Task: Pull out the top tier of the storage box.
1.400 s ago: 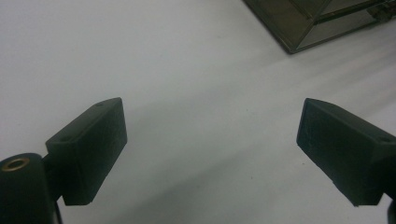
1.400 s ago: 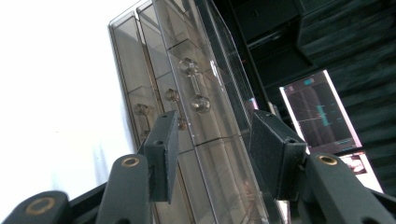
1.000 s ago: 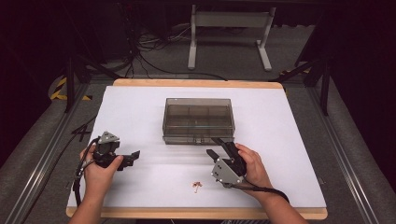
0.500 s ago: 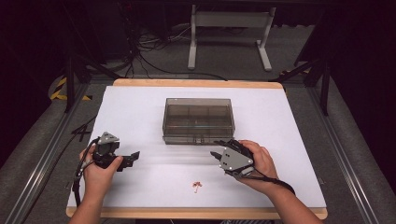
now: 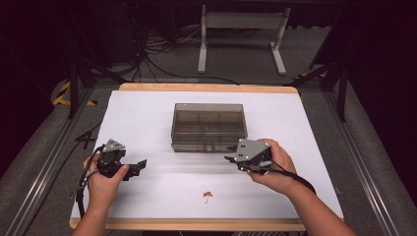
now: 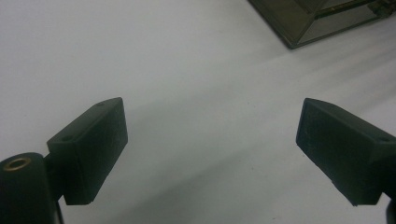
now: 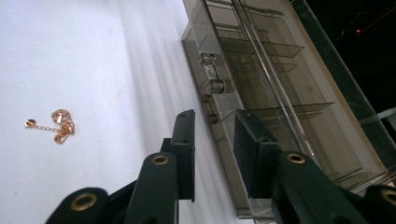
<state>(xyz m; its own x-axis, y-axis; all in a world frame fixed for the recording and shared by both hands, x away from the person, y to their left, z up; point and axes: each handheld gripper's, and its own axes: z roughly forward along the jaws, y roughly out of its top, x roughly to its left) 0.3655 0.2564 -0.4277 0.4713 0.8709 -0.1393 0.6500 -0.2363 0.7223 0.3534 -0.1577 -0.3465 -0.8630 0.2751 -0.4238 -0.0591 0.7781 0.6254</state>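
A smoky see-through compartment box (image 5: 208, 127) with its lid down stands mid-table, its small clear latches (image 7: 211, 86) on the front wall. My right gripper (image 5: 230, 159) hovers by the box's front right corner and points left along that wall. In the right gripper view its jaws (image 7: 215, 154) have just been closing to a narrow gap, and no pad presses on anything. A small gold chain (image 5: 208, 195) lies on the white table in front, also seen in the right gripper view (image 7: 56, 125). My left gripper (image 5: 139, 166) rests at front left, wide open (image 6: 210, 154) over bare table.
The white table top (image 5: 147, 118) has a wooden rim (image 5: 196, 225) at front and back. Metal rails run along both sides. Beyond the far edge are cables and a white stand (image 5: 241, 29) on the dark floor. The box's corner (image 6: 317, 18) shows in the left gripper view.
My right gripper has lifted and moved toward the box's front wall, turning from tilted to level and pointing left. Its jaws have narrowed. The left gripper has stayed put.
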